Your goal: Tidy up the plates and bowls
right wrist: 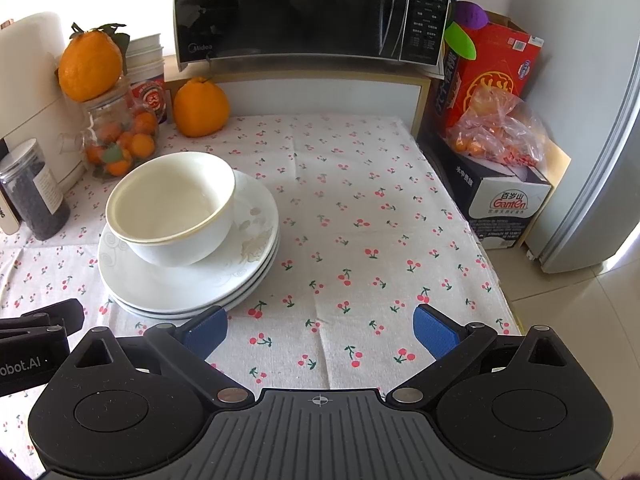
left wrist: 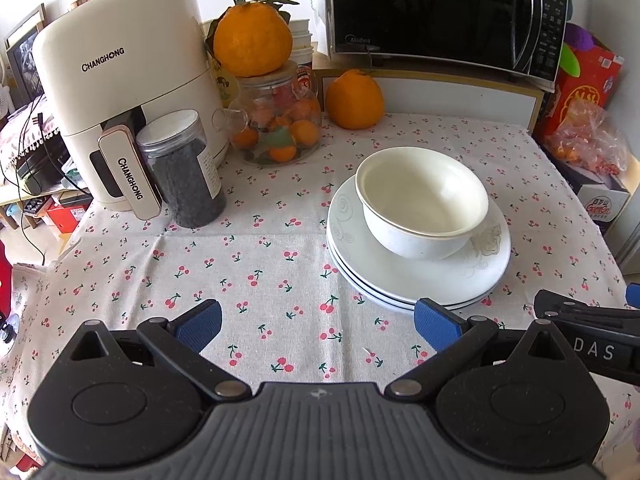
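I am holding my left gripper [left wrist: 316,326] low over the tablecloth [left wrist: 240,256], its blue pads [left wrist: 199,325] spread wide with nothing between them. My right gripper [right wrist: 320,330] is hovering the same way, jaws wide and gripping nothing, over the cloth's near right part.

The plates [left wrist: 420,276] are sitting stacked ahead and to the right of my left gripper, the stack's near rim just beyond the right pad. From my right gripper the stack lies ahead and to the left, close past its left pad. The bowls [left wrist: 422,204] are nesting one inside the other on top of the plates, upright, set toward the stack's far side and leaning slightly.

Ahead and left of my left gripper an air fryer [left wrist: 120,92] is standing with a dark jar [left wrist: 182,168] touching its front. Beyond them a glass jar [left wrist: 280,120] is carrying an orange [left wrist: 252,40], with a second orange [left wrist: 354,100] beside it. A microwave [left wrist: 440,12] is sitting on a shelf at the far edge. Right of my right gripper, past the table's edge, boxes [right wrist: 496,184] are holding a plastic bag [right wrist: 492,128].
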The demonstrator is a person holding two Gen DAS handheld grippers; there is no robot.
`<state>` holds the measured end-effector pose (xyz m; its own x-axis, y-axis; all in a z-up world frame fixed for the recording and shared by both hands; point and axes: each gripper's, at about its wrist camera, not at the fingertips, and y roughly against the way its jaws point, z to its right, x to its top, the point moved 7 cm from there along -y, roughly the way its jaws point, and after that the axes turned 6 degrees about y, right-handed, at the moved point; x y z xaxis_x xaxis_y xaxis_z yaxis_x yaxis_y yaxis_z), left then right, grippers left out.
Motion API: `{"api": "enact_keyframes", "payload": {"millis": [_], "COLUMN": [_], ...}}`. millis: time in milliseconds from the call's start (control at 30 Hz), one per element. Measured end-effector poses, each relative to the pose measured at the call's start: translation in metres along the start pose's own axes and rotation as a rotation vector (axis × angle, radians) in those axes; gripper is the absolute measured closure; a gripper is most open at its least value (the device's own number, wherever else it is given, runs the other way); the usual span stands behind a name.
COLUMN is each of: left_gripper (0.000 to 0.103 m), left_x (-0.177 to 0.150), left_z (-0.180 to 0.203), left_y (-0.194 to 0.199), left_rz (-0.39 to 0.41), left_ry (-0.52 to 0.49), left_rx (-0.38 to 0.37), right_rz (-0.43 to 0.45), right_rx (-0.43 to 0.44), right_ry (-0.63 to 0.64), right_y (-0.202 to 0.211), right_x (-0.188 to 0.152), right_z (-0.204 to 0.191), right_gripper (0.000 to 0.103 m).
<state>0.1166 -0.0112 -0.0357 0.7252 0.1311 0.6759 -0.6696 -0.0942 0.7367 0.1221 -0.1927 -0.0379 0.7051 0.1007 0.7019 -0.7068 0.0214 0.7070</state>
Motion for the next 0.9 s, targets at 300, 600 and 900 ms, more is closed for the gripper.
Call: {"api": "enact_keyframes", "payload": {"millis": [300, 600, 900], "left_gripper": [0.000, 0.000, 0.000], "left_x": [-0.0004, -0.0005, -0.0010], "left_z": [0.0005, -0.0002, -0.0008], "left_y": [0.0010, 0.0006, -0.0006], "left_rz": [0.001, -0.001, -0.005], "left_ry": [0.006, 0.008, 0.009], "left_rx": [0.001, 0.002, 0.005], "right_rz": [0.000, 0.000, 0.000], "right_rx": [-0.002, -0.002, -0.003], "right_ry": [-0.001, 0.000, 0.000], "right_y": [0.0002, 0.0002, 0.0001], "right_x": [0.0000, 0.0000, 0.0001], "right_z": [0.0002, 0.0004, 0.0001], "right_gripper": [0.003, 0.003, 0.003]}}
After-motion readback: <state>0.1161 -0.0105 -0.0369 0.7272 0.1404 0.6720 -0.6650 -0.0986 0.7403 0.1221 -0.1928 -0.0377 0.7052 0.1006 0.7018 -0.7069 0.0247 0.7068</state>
